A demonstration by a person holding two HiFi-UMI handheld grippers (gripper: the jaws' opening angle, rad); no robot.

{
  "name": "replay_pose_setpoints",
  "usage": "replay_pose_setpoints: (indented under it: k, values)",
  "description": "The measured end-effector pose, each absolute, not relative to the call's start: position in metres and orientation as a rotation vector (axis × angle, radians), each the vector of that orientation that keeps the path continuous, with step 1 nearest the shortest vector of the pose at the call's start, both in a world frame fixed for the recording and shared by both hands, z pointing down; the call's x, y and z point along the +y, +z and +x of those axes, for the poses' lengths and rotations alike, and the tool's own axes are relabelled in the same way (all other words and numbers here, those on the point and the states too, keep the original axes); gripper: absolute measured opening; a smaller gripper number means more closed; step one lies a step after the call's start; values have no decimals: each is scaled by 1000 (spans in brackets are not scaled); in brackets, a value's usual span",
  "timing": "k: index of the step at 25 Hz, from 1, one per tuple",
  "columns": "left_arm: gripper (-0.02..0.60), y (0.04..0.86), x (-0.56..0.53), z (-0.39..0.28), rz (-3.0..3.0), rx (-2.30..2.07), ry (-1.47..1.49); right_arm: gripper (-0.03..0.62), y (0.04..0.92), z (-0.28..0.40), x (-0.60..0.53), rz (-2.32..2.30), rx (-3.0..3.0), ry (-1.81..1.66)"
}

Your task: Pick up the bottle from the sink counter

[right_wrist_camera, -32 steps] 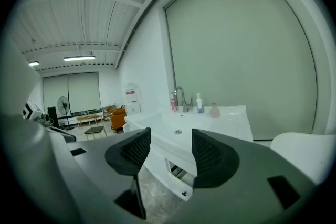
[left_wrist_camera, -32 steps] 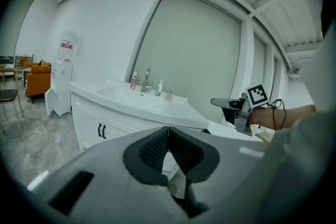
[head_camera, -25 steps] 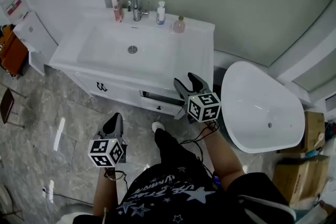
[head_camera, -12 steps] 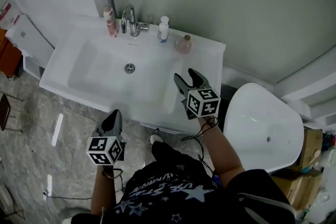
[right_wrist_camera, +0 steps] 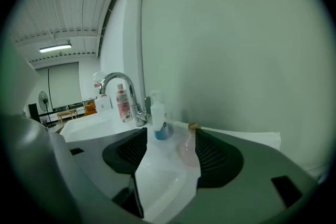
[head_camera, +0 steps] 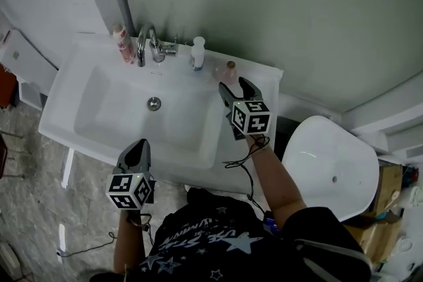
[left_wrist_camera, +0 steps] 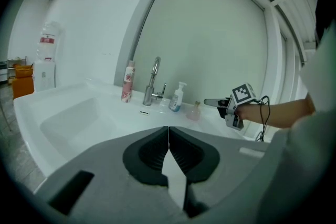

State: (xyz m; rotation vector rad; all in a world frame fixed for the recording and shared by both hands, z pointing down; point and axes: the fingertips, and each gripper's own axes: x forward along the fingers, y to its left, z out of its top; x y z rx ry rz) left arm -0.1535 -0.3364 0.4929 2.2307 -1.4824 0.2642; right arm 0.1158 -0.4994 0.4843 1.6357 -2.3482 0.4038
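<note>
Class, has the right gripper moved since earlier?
Yes: right gripper went forward over the counter toward the pink bottle; jaws opening, nothing between them.

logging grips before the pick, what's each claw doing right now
Left claw: shut, empty.
Right claw: opening, pink bottle in its gap ahead, not gripped.

Pink bottle (right_wrist_camera: pixel 187 150) between opening gripper (right_wrist_camera: pixel 170 134) jaws

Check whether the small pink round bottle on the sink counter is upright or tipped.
Upright: the small pink round bottle stands on its base on the white sink counter, cap uppermost.
</note>
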Motion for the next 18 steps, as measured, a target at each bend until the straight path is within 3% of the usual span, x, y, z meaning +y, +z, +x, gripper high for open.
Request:
replay_pose_setpoints:
  k: [10,18]
  values:
    - [20,502,-382,-144,2229,-1473,309,282,517,133,-564,1676,-2250,403]
    - [20,508,-397,-133,2191,-1464,336,252,540,141,-592,1668,-2208,368]
